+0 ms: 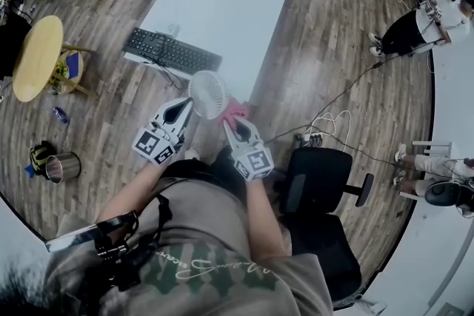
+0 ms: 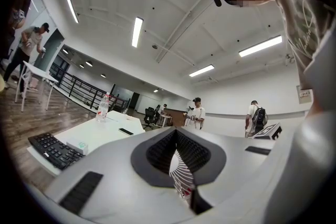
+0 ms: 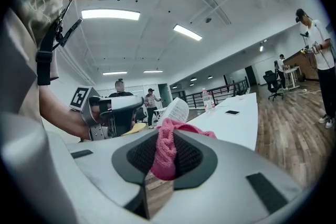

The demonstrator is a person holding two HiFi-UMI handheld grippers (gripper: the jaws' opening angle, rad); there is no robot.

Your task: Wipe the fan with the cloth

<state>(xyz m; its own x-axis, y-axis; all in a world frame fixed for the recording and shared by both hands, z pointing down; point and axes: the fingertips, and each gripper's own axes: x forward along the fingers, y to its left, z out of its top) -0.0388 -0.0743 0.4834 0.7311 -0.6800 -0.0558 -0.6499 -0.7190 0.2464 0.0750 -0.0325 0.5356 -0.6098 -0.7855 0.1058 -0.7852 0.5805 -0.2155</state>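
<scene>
Pink cloth (image 1: 238,112), clamped in the right gripper's (image 1: 232,125) jaws, sits just beside the small white fan (image 1: 208,94) pinched aloft in the left gripper's (image 1: 186,106) jaws, so wiping looks under way, next needing a stroke across its face.

The fan (image 1: 208,94) is white plastic with a smooth ribbed grille; just right of it the pink cloth (image 3: 167,152) is coarse, nubbly knit. Beyond the fan the table (image 1: 222,4) is smooth matt white, the floor (image 1: 326,48) around it grained wood plank, and far left of the fan stands a shiny metal cup (image 1: 62,167)
</scene>
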